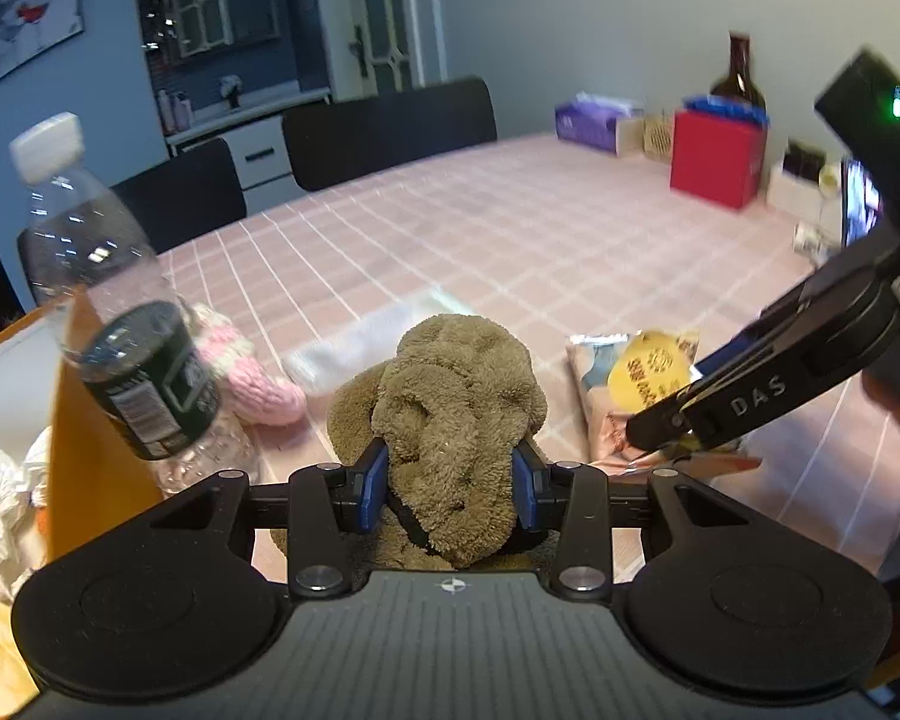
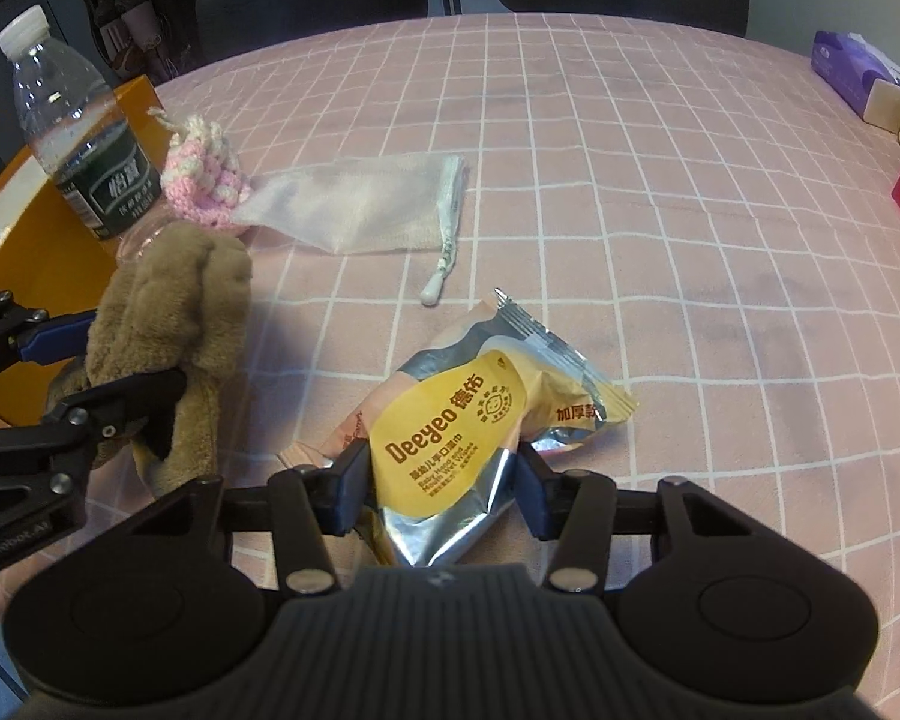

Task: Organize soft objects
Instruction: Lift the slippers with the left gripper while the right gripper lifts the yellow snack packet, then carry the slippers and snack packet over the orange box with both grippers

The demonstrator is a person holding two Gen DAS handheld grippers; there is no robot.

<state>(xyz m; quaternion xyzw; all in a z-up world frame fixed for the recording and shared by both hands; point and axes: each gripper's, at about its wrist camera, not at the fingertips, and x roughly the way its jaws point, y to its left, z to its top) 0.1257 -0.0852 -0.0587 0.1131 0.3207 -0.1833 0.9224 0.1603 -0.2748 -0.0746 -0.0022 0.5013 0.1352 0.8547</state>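
At a pink grid-checked table [image 2: 630, 180] with dark chairs [image 1: 390, 126], your left gripper [image 1: 450, 474] squeezed the plush [image 1: 450, 396]; your right gripper [image 2: 444, 480] clamped the "Deeyeo" wipes [image 2: 450, 420].

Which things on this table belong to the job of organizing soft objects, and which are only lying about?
For the job:
- plush toy, in the left gripper
- wipes pack, in the right gripper
- knitted piece
- white cloth
- orange box, perhaps the bin

Lying about:
- water bottle
- swab
- tissue box
- red bag
- brown bottle
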